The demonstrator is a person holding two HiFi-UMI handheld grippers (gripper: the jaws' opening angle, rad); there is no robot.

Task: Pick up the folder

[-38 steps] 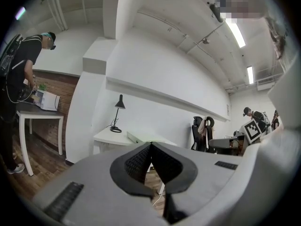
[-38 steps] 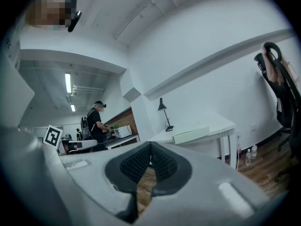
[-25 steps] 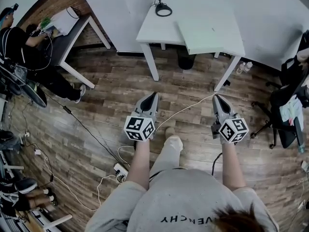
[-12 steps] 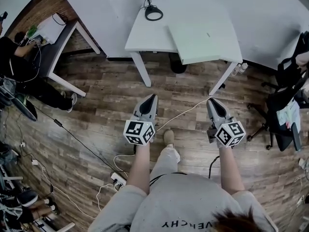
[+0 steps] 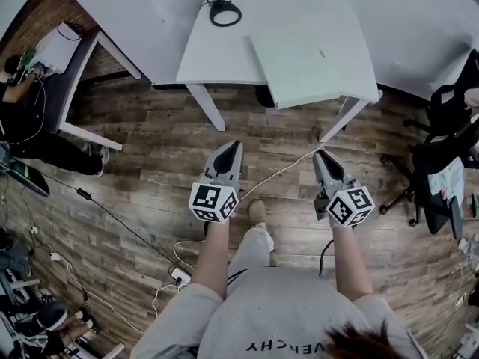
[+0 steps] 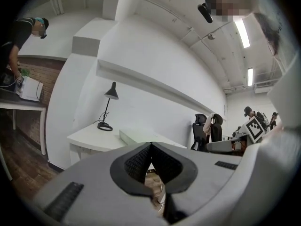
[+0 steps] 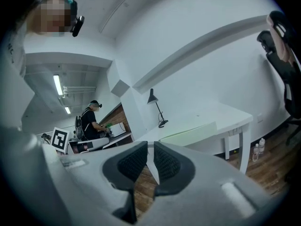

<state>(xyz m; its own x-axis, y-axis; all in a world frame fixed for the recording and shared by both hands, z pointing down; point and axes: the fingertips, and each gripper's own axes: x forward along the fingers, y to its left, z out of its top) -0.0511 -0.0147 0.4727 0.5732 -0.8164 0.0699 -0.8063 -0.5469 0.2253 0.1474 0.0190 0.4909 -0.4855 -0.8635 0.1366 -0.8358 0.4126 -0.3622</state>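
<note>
The folder [image 5: 307, 66] is a pale green flat slab lying on the right half of a white table [image 5: 217, 51], its near edge reaching the table's front. It also shows in the left gripper view [image 6: 141, 138] and the right gripper view [image 7: 190, 134]. Both grippers hang over the wood floor, short of the table and pointing at it. My left gripper [image 5: 233, 149] is shut and empty, its tips meeting. My right gripper [image 5: 320, 155] has just been opening; a narrow slit parts its pads [image 7: 134, 161], with nothing between them.
A black desk lamp [image 5: 224, 12] stands at the table's back left. A white cable [image 5: 277, 174] runs across the floor between the grippers. Office chairs [image 5: 449, 148] stand at the right, and a dark desk [image 5: 63, 81] with a seated person at the left.
The table and folder have drawn nearer in the head view as both grippers moved forward toward them. The left desk has slid toward the edge of view.
</note>
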